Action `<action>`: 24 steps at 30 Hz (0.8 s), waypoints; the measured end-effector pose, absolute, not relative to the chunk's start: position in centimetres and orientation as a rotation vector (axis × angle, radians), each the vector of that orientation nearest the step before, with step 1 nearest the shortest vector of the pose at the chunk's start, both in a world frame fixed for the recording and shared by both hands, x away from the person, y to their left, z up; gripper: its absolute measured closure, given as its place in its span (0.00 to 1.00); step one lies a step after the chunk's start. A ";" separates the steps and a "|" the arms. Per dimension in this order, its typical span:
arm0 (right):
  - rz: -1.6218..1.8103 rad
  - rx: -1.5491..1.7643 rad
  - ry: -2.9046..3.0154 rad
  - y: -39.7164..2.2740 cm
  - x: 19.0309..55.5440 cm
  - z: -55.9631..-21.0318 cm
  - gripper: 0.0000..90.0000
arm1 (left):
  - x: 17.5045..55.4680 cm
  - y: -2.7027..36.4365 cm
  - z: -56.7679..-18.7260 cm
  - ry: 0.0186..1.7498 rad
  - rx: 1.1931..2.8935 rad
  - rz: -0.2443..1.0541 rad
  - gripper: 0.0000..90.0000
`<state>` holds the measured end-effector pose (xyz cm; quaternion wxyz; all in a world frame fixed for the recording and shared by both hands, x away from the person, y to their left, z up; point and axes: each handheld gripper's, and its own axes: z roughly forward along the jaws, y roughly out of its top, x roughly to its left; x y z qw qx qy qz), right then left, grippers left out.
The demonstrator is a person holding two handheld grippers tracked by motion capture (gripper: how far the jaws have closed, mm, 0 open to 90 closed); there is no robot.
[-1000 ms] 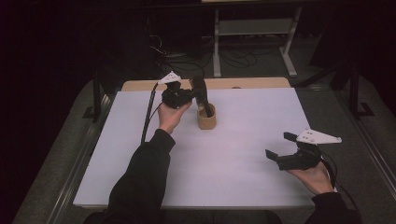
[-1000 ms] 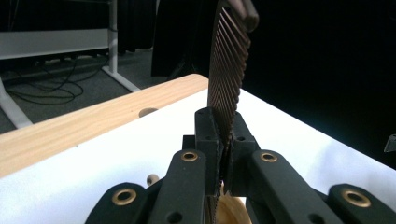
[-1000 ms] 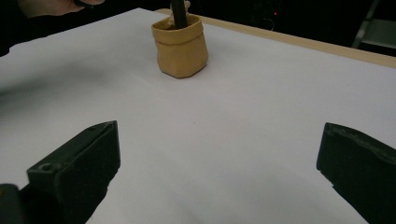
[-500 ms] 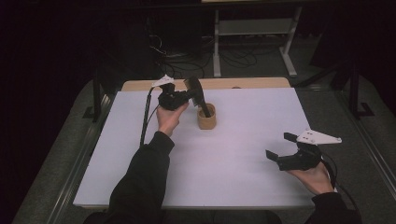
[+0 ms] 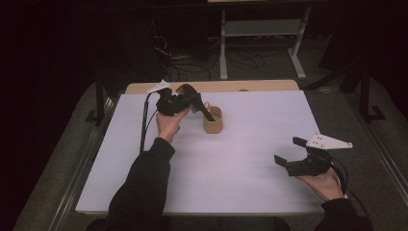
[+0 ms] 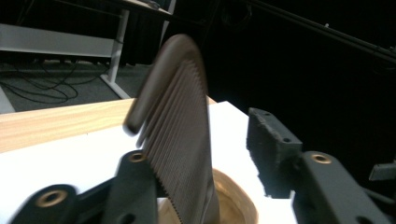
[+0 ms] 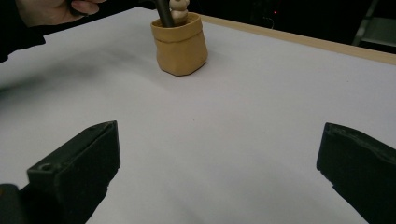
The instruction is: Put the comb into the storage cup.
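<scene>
- A dark room is seen around a table covered with a white sheet, with a bare wooden strip along its far edge and cables and a metal stand on the floor behind it.
- A dark brown comb is stood upright in a small tan holder near the far middle of the table, teeth side turned toward the left tongs; its lower end is sunk in the holder, so it is kept standing by the holder's wall.
- A pale beaded thing is lodged in the same holder just beside the comb; what it is cannot be told.
- The left tongs have just been opening: one jaw is close against the comb's teeth, the other is parted well clear of it, so the comb is judged to be released rather than pinched.
- The left hand is kept raised beside the holder, probably so that the comb can be let go without being tipped.
- The right tongs are spread wide, with nothing between them, and are rested low near the table's near right corner, well apart from the holder, seemingly parked out of the way.
</scene>
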<state>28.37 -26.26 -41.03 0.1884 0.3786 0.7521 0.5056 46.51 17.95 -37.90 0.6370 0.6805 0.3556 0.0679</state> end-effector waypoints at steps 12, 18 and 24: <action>1.428 1.069 2.119 -26.4 28.3 -41.0 0.00 | 45.6 19.6 -37.1 0.749 1.616 0.193 0.30; 1.421 1.069 2.123 -26.4 28.3 -41.1 0.00 | 45.4 20.4 -37.0 0.737 1.673 0.172 0.14; 1.413 1.071 2.126 -26.4 28.3 -41.2 0.00 | 44.9 20.8 -36.9 0.746 1.729 0.207 0.00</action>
